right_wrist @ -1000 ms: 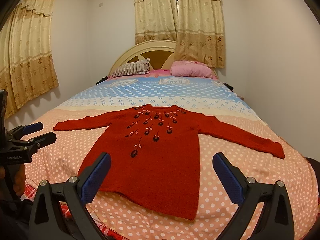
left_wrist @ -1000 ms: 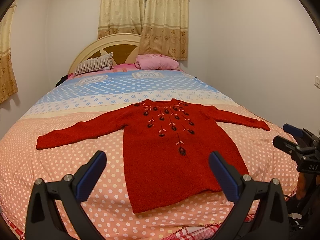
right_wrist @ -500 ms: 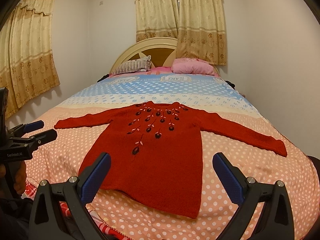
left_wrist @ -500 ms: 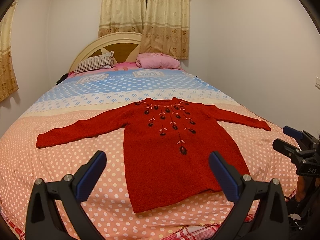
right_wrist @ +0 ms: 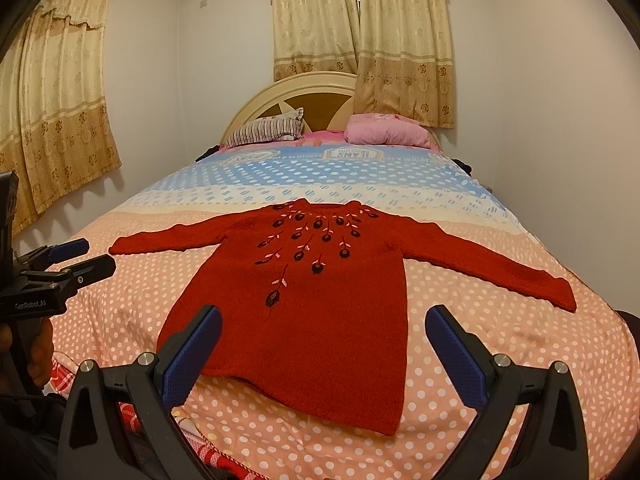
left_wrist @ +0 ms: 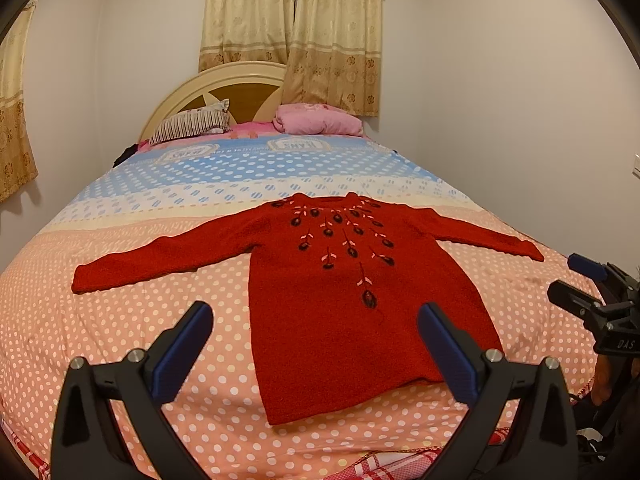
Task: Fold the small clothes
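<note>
Sweater (left_wrist: 352, 304) lies flat, neck toward headboard (left_wrist: 224, 88), sleeves spread sideways

One red sweater (left_wrist: 352, 308), flat on one bed (left_wrist: 120, 352), two sleeves out toward 9 and 3 o'clock. Two pillows at 12 o'clock: one striped pillow (left_wrist: 192, 126), one pink pillow (left_wrist: 320, 122). One headboard (left_wrist: 224, 80). Two grippers: left gripper (left_wrist: 316, 348) and right gripper (right_wrist: 324, 344), each with two fingers spread wide, holding nothing.
</note>
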